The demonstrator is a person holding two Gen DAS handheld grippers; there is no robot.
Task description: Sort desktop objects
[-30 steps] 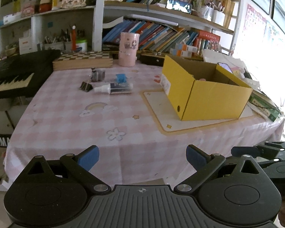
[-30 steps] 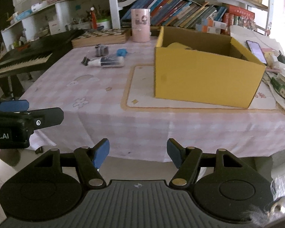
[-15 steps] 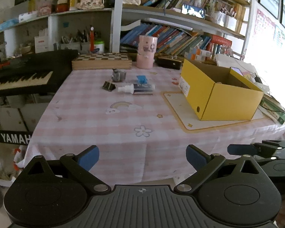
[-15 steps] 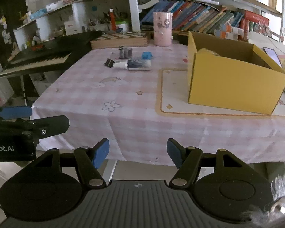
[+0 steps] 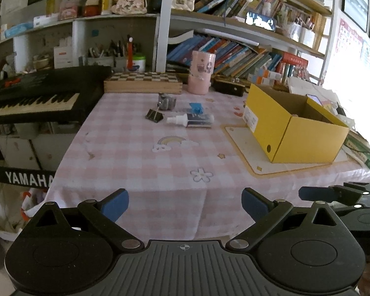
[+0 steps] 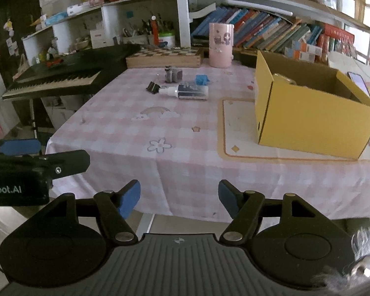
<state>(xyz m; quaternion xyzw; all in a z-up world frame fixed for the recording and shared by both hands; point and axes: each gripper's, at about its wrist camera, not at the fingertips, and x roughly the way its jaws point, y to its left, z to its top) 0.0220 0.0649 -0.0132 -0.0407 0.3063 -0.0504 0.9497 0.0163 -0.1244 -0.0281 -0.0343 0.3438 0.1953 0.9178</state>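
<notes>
On the pink checked tablecloth (image 5: 140,162) lie a black binder clip (image 5: 154,116), a small grey object (image 5: 165,101), a blue piece (image 5: 195,107) and a white bottle on its side (image 5: 191,120). An open yellow box (image 5: 293,133) stands on a mat to the right. The right wrist view shows the same clip (image 6: 153,87), bottle (image 6: 185,91) and box (image 6: 308,113). My left gripper (image 5: 185,203) is open and empty, off the table's near edge. My right gripper (image 6: 178,196) hangs beside it, jaws opening with nothing between them.
A pink cup (image 5: 201,72) and a chessboard box (image 5: 141,82) stand at the table's back edge. A black keyboard (image 5: 34,98) sits left of the table. Crowded bookshelves (image 5: 234,51) rise behind. A phone (image 6: 356,80) lies beyond the box.
Both grippers have drawn back from the table, so the objects and the box look smaller and more of the shelves and keyboard shows. Nothing on the table has moved.
</notes>
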